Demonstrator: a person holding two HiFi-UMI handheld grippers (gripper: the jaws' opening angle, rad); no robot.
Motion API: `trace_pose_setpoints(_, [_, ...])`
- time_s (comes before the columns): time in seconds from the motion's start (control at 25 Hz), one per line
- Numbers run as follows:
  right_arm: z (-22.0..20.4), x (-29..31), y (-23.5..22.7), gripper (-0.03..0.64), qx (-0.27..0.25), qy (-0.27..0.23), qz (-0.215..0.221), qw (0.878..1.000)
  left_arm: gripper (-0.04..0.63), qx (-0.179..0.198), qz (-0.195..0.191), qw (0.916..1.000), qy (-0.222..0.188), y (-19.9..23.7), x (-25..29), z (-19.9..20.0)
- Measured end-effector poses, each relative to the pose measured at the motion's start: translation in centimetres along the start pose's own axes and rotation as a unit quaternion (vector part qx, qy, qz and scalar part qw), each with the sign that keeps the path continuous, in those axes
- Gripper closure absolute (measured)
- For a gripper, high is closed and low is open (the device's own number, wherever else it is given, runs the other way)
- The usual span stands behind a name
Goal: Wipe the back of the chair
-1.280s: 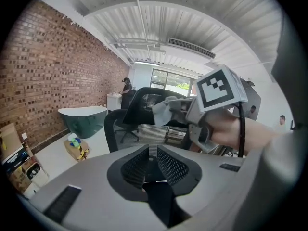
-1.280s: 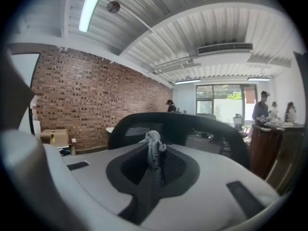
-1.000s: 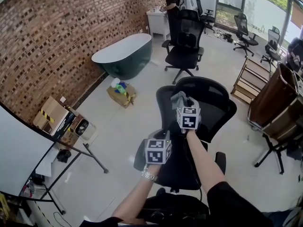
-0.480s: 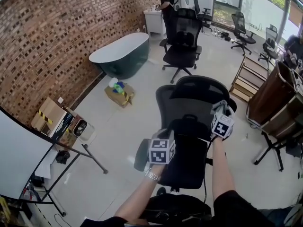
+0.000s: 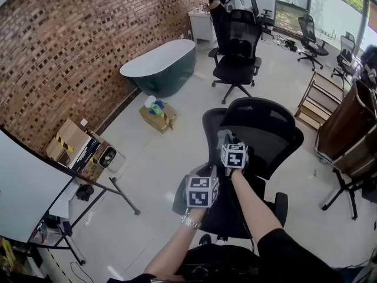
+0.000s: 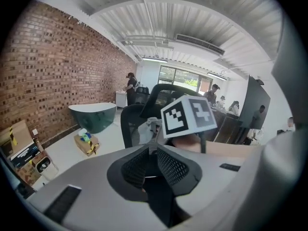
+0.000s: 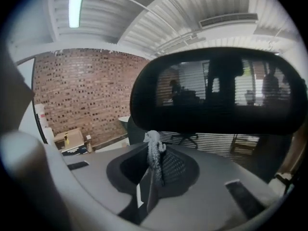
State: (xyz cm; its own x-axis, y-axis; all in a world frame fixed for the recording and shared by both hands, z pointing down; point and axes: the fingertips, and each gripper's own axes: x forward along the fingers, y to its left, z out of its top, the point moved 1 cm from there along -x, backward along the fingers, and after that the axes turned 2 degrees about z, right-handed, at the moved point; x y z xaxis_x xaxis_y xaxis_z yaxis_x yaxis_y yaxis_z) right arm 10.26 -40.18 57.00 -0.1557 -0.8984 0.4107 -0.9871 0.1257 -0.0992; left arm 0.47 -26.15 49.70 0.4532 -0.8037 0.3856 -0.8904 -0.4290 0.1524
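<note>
Two grippers are working near the centre of the head view. The right gripper (image 5: 228, 143) is clamping a grey cloth (image 5: 223, 135) and seemingly holding it against the left part of the black mesh chair back (image 5: 268, 128), while the left gripper (image 5: 203, 173) is hovering just below, its jaws drawn almost together on nothing. Wiping appears to be under way, and the next move is likely calling for a sweep rightward across the mesh, keeping the cloth in contact.

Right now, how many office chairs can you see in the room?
5: the chair being wiped, nearest; one mid-room beyond it; one behind that by the far wall; two near the windows. Others may be hidden.
</note>
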Motion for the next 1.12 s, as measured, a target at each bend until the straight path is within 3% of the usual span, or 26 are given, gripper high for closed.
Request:
trace_pose_setpoints(0.08, [0.4,2.7,1.1,0.571,-0.015,0.007,0.023,1.000,0.537,0.000,0.013,0.9999,0.004,1.0,-0.3,-0.3])
trace_pose_setpoints(0.2, [-0.9,4.6,-1.3,0.571,-0.050,0.031,-0.002,0.998,0.538,-0.003,0.031,0.9995,0.008,2.2,-1.1,-0.9])
trace_pose_setpoints(0.4, [-2.7,2.6,-12.2,0.571,-0.071,0.034,-0.106,0.991,0.537,-0.010,0.051,0.9986,0.010,3.9,-1.7,-0.7])
trace_pose_setpoints(0.6, [-4.2,-5.6,-25.2,0.571,-0.122,0.027,-0.237,0.963,0.538,-0.001,0.050,0.9987,-0.003,5.4,-1.1,1.6])
trace_pose_setpoints(0.84, [-9.9,-13.9,-35.7,0.571,-0.081,0.086,-0.320,0.940,0.538,0.049,0.032,0.9982,-0.010,7.0,-1.4,3.2])
trace_pose_setpoints(0.96, [-12.5,-14.0,-33.8,0.571,-0.056,0.089,-0.294,0.950,0.538,0.039,0.044,0.9981,-0.019,8.2,-2.1,3.5])
trace_pose_setpoints(1.12, [-12.5,-7.8,-22.1,0.571,-0.059,0.054,-0.162,0.984,0.538,0.013,0.033,0.9992,-0.018,5.8,-2.5,2.6])
